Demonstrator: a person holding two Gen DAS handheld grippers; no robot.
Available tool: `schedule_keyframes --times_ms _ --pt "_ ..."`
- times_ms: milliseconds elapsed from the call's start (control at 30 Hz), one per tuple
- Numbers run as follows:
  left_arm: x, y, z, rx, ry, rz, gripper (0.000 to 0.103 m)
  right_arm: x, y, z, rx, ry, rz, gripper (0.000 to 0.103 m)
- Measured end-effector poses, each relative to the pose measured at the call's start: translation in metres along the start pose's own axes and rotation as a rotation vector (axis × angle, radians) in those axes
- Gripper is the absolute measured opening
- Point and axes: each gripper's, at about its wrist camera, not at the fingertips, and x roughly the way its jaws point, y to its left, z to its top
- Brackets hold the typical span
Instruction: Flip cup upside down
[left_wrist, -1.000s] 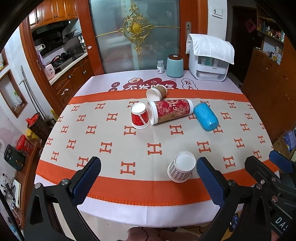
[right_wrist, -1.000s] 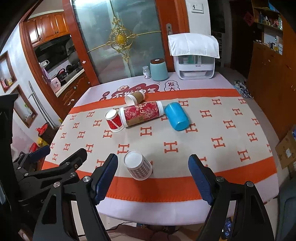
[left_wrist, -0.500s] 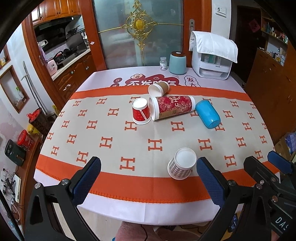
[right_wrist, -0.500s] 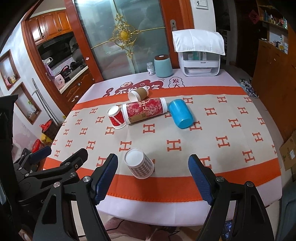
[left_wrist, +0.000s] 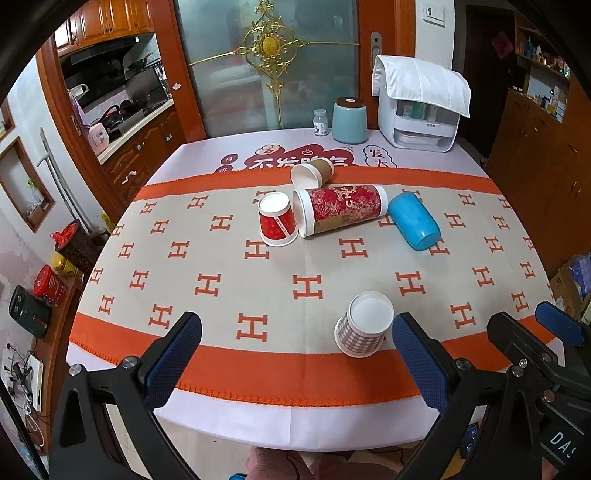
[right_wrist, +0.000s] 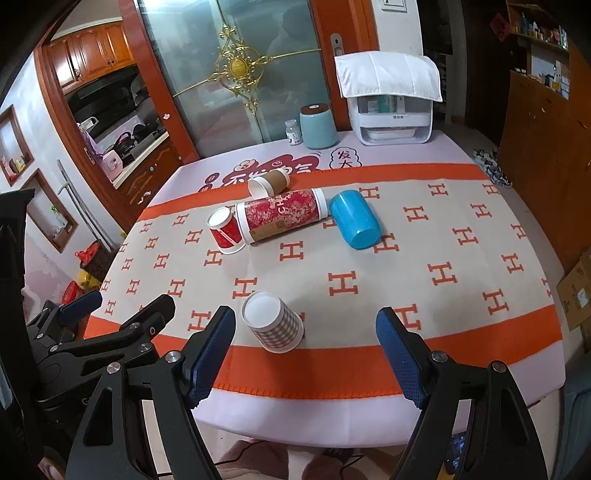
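A checked paper cup (left_wrist: 364, 325) (right_wrist: 273, 322) stands upside down near the table's front edge. A small red cup (left_wrist: 276, 219) (right_wrist: 225, 230) also stands upside down. A tall red patterned cup (left_wrist: 341, 208) (right_wrist: 282, 215), a brown cup (left_wrist: 312, 172) (right_wrist: 268, 183) and a blue cup (left_wrist: 414, 220) (right_wrist: 355, 219) lie on their sides at mid-table. My left gripper (left_wrist: 295, 354) is open and empty, held back over the front edge. My right gripper (right_wrist: 306, 354) is open and empty, the checked cup just ahead of its left finger.
The table (left_wrist: 221, 258) has an orange and beige patterned cloth. At the back stand a teal canister (left_wrist: 349, 120), a small bottle (left_wrist: 320, 122) and a white appliance (left_wrist: 419, 107) under a cloth. Wooden cabinets (right_wrist: 546, 122) are on the right.
Both grippers have drawn back and risen a little, so the table and cups sit lower and farther in view. The cups have not moved.
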Motion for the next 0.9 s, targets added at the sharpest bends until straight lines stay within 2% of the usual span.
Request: schedule_keyframes --times_ms 900 --pt "0.0093 0.0012 -0.0002 0.006 0.012 -0.017 0.102 0.0105 0.0036 -0.0057 0.017 0.017 -0.011 0.08"
